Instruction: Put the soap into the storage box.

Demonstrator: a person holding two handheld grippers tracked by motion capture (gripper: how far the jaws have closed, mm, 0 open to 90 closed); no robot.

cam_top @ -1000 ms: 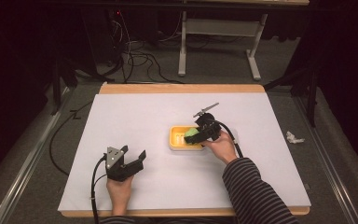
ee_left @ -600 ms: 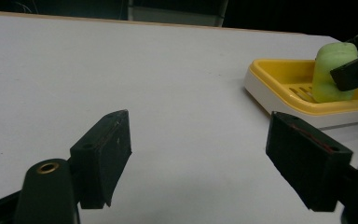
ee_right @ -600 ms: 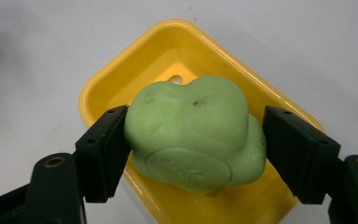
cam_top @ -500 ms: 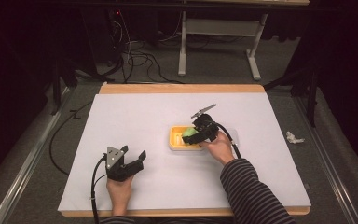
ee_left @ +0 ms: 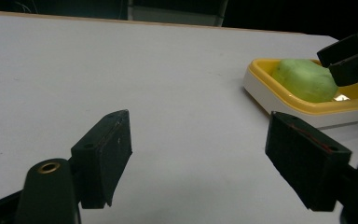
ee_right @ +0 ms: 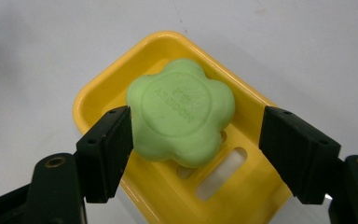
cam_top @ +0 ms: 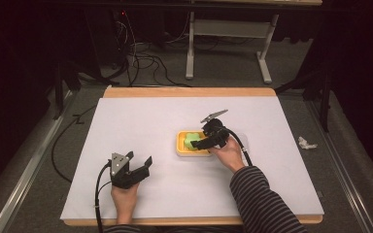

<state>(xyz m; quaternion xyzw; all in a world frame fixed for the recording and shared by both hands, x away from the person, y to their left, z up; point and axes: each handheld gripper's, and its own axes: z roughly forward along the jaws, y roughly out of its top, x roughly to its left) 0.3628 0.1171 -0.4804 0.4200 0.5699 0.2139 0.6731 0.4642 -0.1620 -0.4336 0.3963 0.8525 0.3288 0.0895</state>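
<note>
Soap (ee_right: 182,117): green, flower-shaped with rounded lobes, faint embossed lettering on top; lying in the yellow dish, toward its left end in the high view (cam_top: 191,141); seen from the side in the left gripper view (ee_left: 304,80) as a low rounded lump above the dish rim.

Soap dish (ee_right: 102,93): yellow, rectangular with rounded corners, slotted openings in its floor beside the soap; resting on the table right of centre (cam_top: 184,151); white underside visible in the left gripper view (ee_left: 279,95).

Right gripper (ee_right: 196,151): jaws spread wide, one on each side of the soap, left jaw just beside a lobe, right jaw clearly apart; nothing clamped; in the high view (cam_top: 203,143) poised over the dish, held in the right hand (cam_top: 229,154) with a striped sleeve (cam_top: 262,204) behind.

Left gripper (ee_left: 200,154): jaws spread wide, nothing between them but bare table; in the high view (cam_top: 141,167) near the front-left part of the table, well apart from the dish, gripped in the left hand (cam_top: 125,201).

Table (cam_top: 141,116): white top with a wooden edge at the far and near sides.

Floor (cam_top: 306,142): grey, small crumpled white scrap to the right of the table; cables (cam_top: 141,63) beyond the far edge.
</note>
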